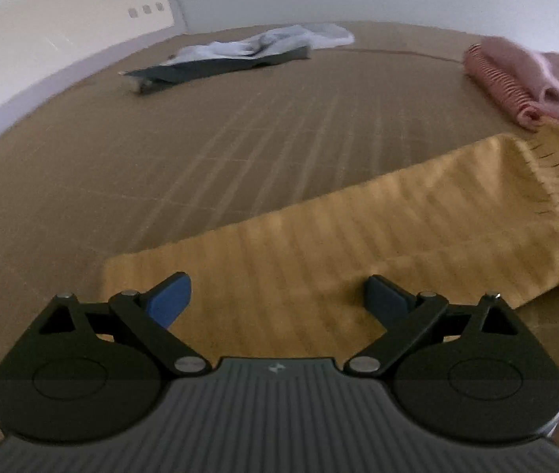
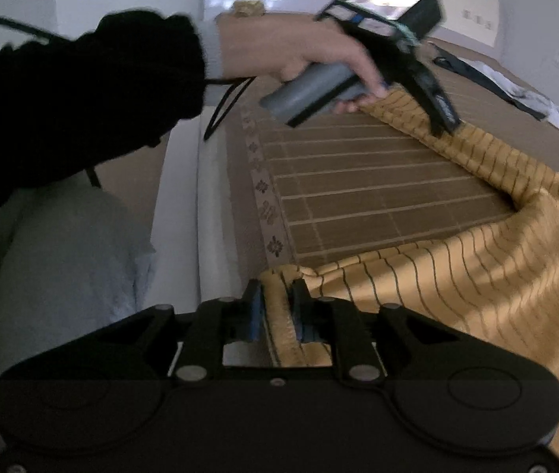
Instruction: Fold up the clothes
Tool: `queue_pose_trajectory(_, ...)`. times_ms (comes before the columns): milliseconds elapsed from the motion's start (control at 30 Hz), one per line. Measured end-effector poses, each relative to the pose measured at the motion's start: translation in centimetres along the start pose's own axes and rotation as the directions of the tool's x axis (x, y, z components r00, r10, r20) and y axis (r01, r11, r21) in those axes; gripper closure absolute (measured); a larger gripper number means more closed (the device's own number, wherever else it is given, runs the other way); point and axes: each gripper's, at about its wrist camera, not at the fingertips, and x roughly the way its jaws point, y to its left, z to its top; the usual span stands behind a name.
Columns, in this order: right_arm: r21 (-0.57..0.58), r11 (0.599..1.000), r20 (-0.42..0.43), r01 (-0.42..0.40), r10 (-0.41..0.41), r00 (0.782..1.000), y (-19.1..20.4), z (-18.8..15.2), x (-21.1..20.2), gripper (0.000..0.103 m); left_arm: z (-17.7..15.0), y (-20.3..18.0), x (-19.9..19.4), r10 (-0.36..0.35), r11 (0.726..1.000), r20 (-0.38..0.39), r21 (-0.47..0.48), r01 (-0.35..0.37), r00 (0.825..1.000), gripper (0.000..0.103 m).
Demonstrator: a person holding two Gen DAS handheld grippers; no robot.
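Observation:
A mustard-yellow garment with thin dark stripes lies on a brown woven mat. My left gripper is open just above one sleeve of it, blue pads spread wide, nothing between them. In the right wrist view my right gripper is shut on a bunched edge of the yellow garment near the mat's front border. The left gripper, held by a hand in a black sleeve, points down at the garment's far edge.
A grey and dark pile of clothes lies at the far side of the mat. A folded pink striped garment sits at the far right. The bed's white edge runs along the mat's patterned border.

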Motion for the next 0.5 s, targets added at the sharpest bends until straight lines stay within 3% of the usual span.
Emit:
queue_pose_trajectory(33,0.023,1.000,0.014,-0.005,0.005,1.000,-0.1,-0.1,-0.2,0.077,0.0,0.0,0.5,0.023,1.000,-0.006,0.001,-0.023,1.000,0.006)
queue_pose_trajectory(200,0.157,0.987,0.098,-0.038,0.023,0.995,-1.3,-0.4,-2.9,0.065,0.4,1.7,-3.2,-0.111,0.991,0.032,-0.073,0.113,0.993,0.006)
queue_pose_trajectory(300,0.263,0.964,0.144,0.033,-0.073,0.987,-3.4,-1.1,-4.7,0.051,0.2,1.3,-5.2,-0.202,0.975,0.039,-0.083,0.205,0.979,0.006)
queue_pose_trajectory(367,0.344,0.928,0.122,0.142,-0.194,0.973,-5.0,-1.8,-5.4,0.049,-0.6,0.6,-6.3,-0.307,0.948,0.017,-0.087,0.307,0.952,0.006)
queue_pose_trajectory(433,0.408,0.876,0.057,0.259,-0.307,0.950,-6.7,-2.6,-5.7,0.050,-1.5,-0.6,-7.2,-0.419,0.906,-0.020,-0.077,0.416,0.908,0.006)
queue_pose_trajectory(500,0.434,0.843,0.029,0.318,-0.365,0.930,-8.0,-2.6,-6.0,0.050,-2.5,-2.1,-8.3,-0.480,0.877,-0.060,-0.026,0.479,0.875,0.006)
